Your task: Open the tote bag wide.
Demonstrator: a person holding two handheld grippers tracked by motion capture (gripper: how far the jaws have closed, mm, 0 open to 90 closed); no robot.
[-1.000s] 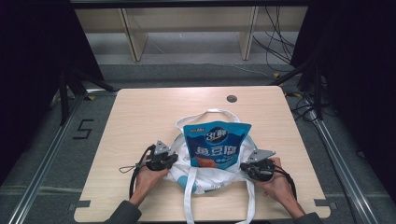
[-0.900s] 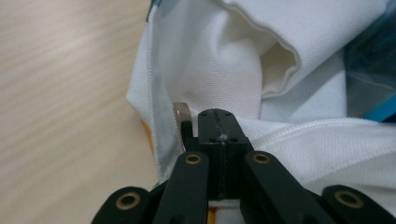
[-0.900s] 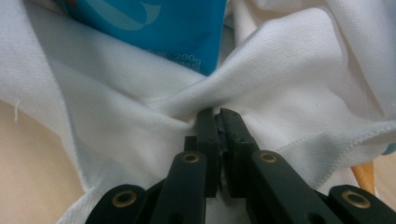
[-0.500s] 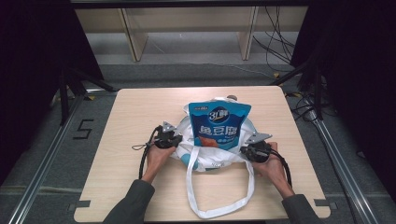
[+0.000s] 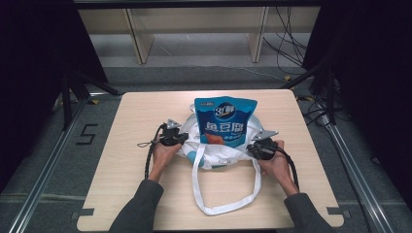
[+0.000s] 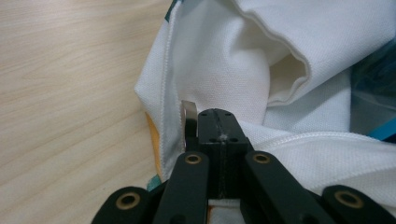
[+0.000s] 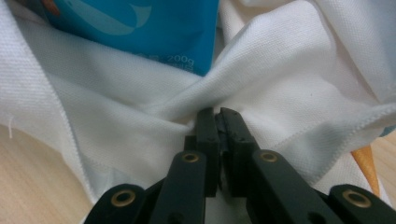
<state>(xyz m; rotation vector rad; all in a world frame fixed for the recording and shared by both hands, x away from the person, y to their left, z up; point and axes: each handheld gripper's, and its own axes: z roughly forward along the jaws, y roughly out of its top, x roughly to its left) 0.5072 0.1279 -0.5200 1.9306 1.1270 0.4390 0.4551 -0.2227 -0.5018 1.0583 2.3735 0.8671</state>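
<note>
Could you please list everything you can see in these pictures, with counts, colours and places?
Table: one, light wood, centre of the high view.
Cloth bag: one, white, lying on the middle of the table, its long handle loop trailing toward the near edge.
Snack pouch: one, blue with white lettering, standing up out of the bag.
Shelf unit: one, pale wood, on the floor beyond the table.
Cables: several, black, on the floor at the far right.
Left gripper: one, black, shut on the bag's left edge.
Right gripper: one, black, shut on the bag's right edge.
Hands: two, with dark sleeves, coming in from the near edge.
</note>
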